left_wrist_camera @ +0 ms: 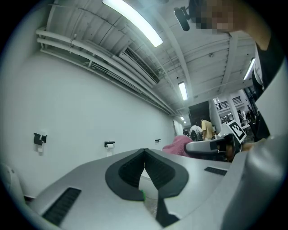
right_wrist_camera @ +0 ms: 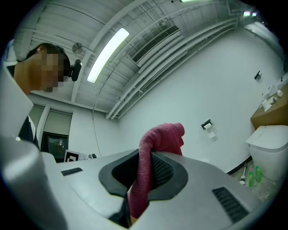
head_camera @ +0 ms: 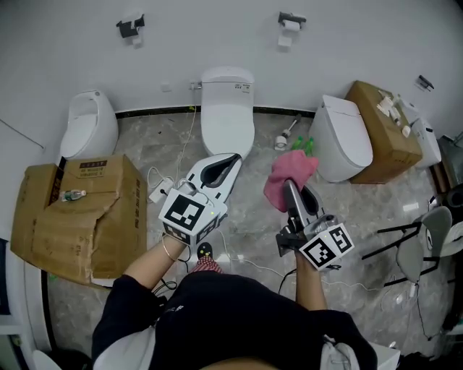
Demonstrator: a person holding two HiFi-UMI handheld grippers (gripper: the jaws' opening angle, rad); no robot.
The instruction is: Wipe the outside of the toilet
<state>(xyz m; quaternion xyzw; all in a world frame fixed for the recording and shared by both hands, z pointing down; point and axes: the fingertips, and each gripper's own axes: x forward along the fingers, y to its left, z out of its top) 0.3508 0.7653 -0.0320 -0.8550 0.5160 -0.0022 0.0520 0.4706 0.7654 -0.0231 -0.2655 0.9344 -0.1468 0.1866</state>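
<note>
Pink cloth (head_camera: 291,175) clamped in right tongs (head_camera: 289,188), left tongs (head_camera: 234,159) closed, empty, toilet (head_camera: 227,108) just ahead

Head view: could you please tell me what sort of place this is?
Probably a mock-up or test bathroom, not a working restroom: three toilets stand unpartitioned along one wall, with a roll holder above and a cardboard box alongside.

White toilet (head_camera: 227,115) upright, lid apparently shut, pink cloth (head_camera: 289,177) bunched, held aloft to its right
</note>
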